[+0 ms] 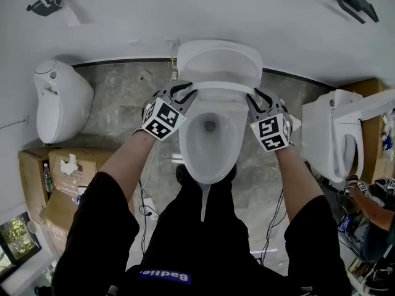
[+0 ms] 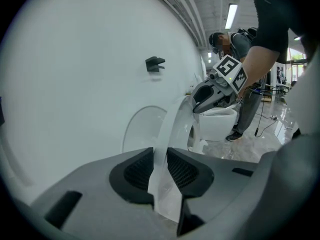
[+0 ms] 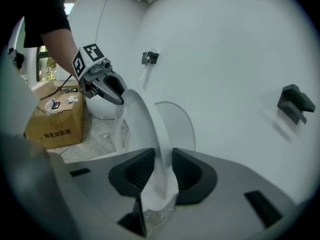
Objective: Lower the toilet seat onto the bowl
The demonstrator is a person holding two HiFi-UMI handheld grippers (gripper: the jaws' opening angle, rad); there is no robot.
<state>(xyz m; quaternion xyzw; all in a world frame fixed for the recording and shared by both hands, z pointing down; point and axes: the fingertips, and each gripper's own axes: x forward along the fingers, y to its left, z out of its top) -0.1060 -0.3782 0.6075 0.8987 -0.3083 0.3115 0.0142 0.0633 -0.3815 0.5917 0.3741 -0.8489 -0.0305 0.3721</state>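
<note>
While it stands raised, toilet seat [image 1: 217, 89], white

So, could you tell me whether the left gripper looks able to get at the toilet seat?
Yes, seemingly: the left gripper has its jaws clamped on the left edge of the raised toilet seat, with nothing in the way; the right gripper grips the opposite edge.

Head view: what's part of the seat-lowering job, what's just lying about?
Job: toilet seat, bowl, left gripper, right gripper (both clamped on seat).
Lying about: cardboard boxes, floor cables, toilet at left, toilet at right.
</note>
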